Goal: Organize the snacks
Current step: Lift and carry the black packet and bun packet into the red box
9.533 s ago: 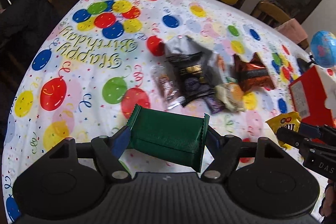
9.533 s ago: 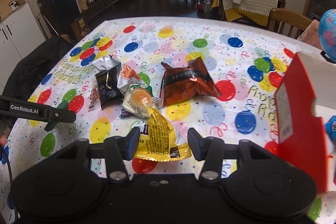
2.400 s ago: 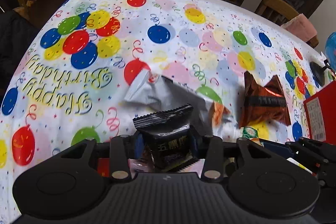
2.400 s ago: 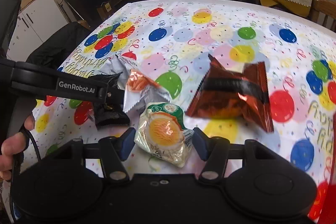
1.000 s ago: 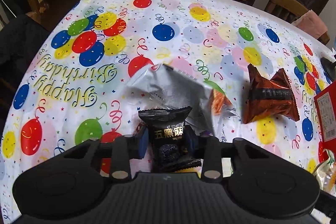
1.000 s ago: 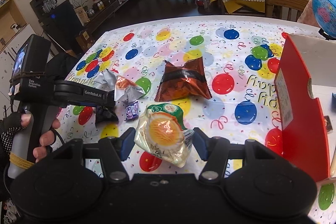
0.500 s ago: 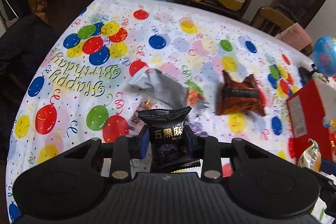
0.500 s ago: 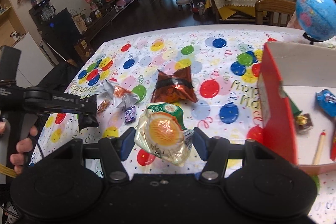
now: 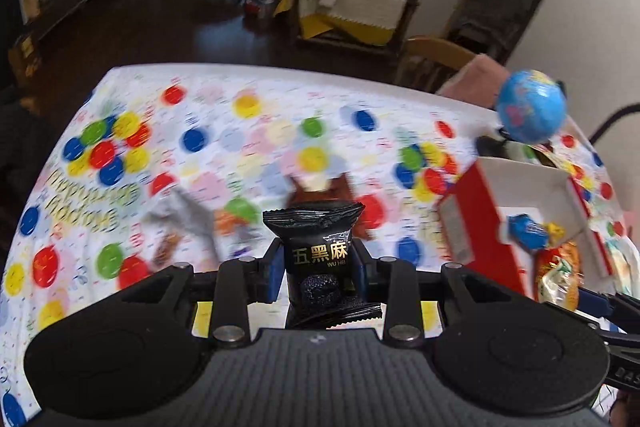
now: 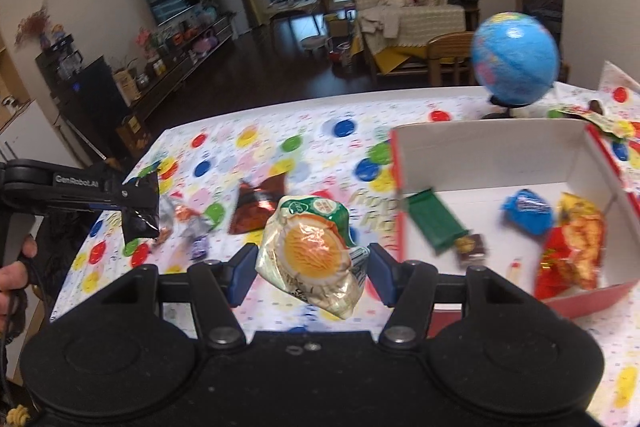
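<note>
— Snacks are being carried two at a time; what is held by the left gripper [image 9: 316,269]?

— A black packet [image 9: 318,255] is clamped between its pads, upright, above the table [image 9: 260,131]. An egg-printed pouch [image 10: 310,255] is pinched by the right gripper [image 10: 310,273], just left of the red box [image 10: 480,147].

— What could be lost?

— The pouch is held only by its puffy sides; it could be dropped short of the box wall if jolted.

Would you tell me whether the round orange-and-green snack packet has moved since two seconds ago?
Yes. Then it lay on the tablecloth; now the right claw holds the packet raised, nearer the red box.
</note>
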Available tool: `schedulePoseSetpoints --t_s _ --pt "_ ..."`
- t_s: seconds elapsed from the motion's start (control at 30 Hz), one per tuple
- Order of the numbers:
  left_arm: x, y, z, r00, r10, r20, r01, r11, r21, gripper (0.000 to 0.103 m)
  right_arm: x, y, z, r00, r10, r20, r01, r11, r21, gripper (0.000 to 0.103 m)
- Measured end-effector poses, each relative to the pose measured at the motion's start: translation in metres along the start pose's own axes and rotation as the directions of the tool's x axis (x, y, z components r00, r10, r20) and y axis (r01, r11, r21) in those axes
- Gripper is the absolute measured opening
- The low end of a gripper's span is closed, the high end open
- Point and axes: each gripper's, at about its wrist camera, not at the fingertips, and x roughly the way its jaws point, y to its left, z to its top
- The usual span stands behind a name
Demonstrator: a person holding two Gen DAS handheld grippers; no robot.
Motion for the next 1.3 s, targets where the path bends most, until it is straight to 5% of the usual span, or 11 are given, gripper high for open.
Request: schedulePoseSetpoints --t_s 0.57,1.3 --pt "0.032 -0.155 0.001 0.997 -0.068 -0.028 0.073 0.967 0.245 0.033 -0.026 -0.106 -0.004 0.992 -0.122 0.022 0.121 0.992 0.034 0.058" --pt "0.109 -0.252 -0.002 0.993 -0.025 -0.118 0.067 0.927 0.368 0.033 -0.004 -0.205 0.014 0.956 -0.291 -0.020 0.292 0.956 0.017 0.058"
